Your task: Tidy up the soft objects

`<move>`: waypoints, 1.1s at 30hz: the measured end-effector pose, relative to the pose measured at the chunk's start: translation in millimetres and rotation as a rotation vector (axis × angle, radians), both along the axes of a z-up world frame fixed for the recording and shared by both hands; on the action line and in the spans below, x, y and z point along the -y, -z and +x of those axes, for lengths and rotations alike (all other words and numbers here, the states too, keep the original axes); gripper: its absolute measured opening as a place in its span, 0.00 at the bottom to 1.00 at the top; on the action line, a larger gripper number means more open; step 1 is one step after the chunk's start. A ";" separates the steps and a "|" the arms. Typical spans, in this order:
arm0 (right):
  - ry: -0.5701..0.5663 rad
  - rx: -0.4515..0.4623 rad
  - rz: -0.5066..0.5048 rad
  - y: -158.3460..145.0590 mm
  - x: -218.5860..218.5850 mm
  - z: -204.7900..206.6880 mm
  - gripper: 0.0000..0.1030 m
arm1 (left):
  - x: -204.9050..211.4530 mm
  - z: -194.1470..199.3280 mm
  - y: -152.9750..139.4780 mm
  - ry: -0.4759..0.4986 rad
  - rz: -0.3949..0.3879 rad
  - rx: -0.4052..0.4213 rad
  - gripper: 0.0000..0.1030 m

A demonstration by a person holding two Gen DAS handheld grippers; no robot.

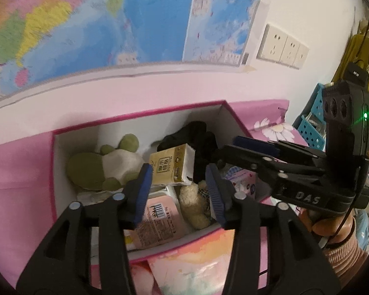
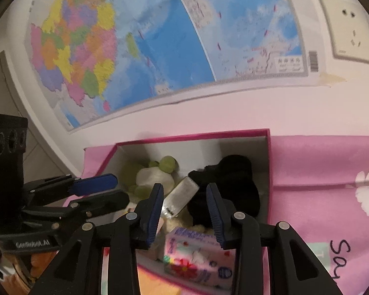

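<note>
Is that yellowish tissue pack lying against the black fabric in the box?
Touching. In the left wrist view the tissue pack leans with its white end directly against the black fabric, no gap between them, inside the pink box.

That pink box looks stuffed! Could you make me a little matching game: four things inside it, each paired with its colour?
Things:
1. plush frog
2. tissue pack
3. bundled cloth
4. fluffy toy

Colours:
A. black
B. green and white
C. cream
D. tan with a white end

Pairs: 1-B, 2-D, 3-A, 4-C. All lie inside the pink box.
</note>
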State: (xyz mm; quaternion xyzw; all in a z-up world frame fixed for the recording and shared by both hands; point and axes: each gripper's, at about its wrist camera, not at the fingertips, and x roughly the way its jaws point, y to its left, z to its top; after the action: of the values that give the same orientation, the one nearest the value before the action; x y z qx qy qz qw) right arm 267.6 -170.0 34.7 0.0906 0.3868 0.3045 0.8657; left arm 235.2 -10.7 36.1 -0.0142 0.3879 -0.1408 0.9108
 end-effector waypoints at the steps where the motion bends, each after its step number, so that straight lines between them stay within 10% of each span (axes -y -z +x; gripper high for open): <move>1: -0.003 0.018 0.003 -4.5 2.4 -8.0 0.43 | -2.5 -8.2 -4.4 -0.002 0.001 0.026 0.55; 11: 0.002 0.208 -0.072 -23.0 6.3 -99.4 0.84 | -31.3 -95.0 -22.4 -0.093 0.007 0.241 1.00; 14: 0.011 0.229 -0.114 -13.9 -1.2 -124.2 0.99 | -37.0 -118.1 -12.7 -0.123 0.028 0.255 1.00; 33: 0.074 0.152 -0.199 28.7 -10.7 -190.5 1.00 | -33.2 -180.8 63.3 -0.251 0.117 0.090 1.00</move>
State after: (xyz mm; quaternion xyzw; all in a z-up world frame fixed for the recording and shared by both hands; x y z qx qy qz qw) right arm 77.2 -159.3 6.0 -0.0049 0.3447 0.2385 0.9079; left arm 54.5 22.5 -27.2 -0.0033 0.3492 -0.0033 0.9370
